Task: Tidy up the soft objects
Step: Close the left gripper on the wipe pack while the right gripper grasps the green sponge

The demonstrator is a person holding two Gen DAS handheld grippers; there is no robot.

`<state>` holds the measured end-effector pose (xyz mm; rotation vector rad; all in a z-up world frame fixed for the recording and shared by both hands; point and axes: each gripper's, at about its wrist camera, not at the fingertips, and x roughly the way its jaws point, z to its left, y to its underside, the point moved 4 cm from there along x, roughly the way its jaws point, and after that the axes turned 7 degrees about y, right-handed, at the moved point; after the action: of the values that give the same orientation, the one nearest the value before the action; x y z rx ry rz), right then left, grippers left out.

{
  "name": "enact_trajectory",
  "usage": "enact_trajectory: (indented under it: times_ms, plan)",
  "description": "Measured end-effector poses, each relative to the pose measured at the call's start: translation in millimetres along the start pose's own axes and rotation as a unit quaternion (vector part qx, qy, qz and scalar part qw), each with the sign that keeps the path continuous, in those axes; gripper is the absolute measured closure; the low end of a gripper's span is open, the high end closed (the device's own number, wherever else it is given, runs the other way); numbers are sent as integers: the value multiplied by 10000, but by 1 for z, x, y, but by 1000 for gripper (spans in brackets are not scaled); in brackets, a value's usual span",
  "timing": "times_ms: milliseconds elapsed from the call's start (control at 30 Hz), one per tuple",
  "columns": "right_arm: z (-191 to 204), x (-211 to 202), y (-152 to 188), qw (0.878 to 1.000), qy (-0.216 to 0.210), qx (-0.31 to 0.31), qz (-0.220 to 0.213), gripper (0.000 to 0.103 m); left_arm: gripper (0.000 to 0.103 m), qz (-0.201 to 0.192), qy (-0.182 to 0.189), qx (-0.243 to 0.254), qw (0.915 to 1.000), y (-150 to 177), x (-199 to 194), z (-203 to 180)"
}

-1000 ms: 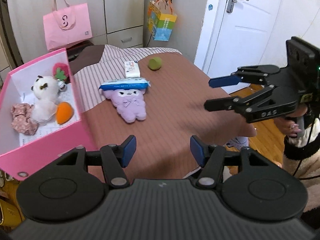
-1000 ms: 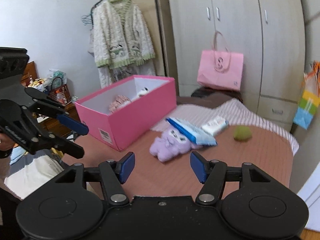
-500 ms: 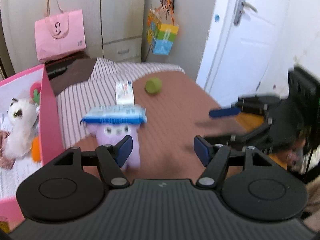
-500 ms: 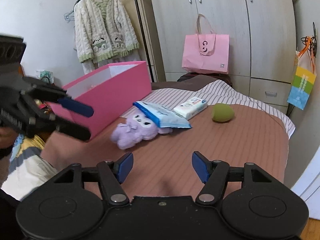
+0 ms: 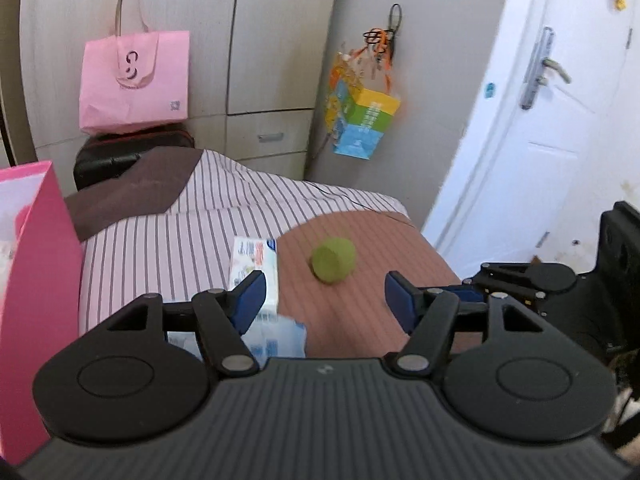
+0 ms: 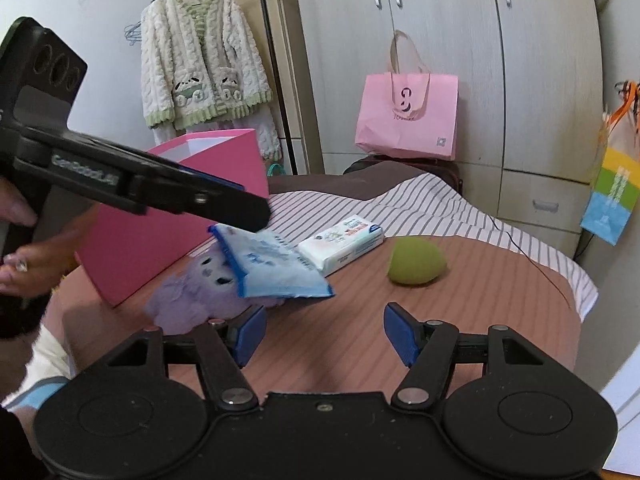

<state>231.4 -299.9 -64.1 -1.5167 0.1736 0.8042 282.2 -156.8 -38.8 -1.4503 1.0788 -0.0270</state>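
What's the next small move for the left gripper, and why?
Probably lower the left gripper onto the blue packet and lift it off: it lies on the purple plush, blocking a clean grab. Its jaws, now closing, hold nothing.

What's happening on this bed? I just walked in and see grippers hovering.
A person is tidying soft things into the pink box. Both grippers are empty: the left gripper, jaws closing, hangs over the blue wipes pack lying on the purple plush; the right gripper is open. The green ball and white tissue pack remain on the bed.
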Motion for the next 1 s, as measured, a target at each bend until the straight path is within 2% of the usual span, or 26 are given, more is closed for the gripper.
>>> enact_trajectory:
  times_ms: [133, 267, 333, 433, 600, 733, 933, 1000]
  plan:
    - [-16, 22, -9, 9997, -36, 135, 215, 33, 39, -2, -292, -28, 9996, -5, 25, 5]
    - [-30, 42, -15, 9989, 139, 273, 343, 33, 40, 369, -701, -215, 9966, -9, 57, 22]
    - [-39, 54, -17, 9984, 261, 313, 391, 33, 40, 414, -875, -380, 9946, -10, 68, 33]
    - [-48, 68, -17, 9980, 237, 382, 439, 33, 40, 458, -876, -525, 9937, -8, 79, 43]
    - [-52, 82, -18, 9973, 162, 539, 470, 32, 42, 552, -850, -499, 9936, -1, 88, 46]
    - [-53, 91, -22, 9975, 389, 361, 472, 31, 43, 622, -861, -555, 9928, 2, 92, 50]
    - [-55, 100, -25, 9983, 255, 182, 483, 28, 44, 741, -997, -559, 9907, 8, 98, 55]
    - [-52, 101, -26, 9984, 281, 102, 477, 28, 48, 699, -1061, -570, 9903, 9, 97, 56]
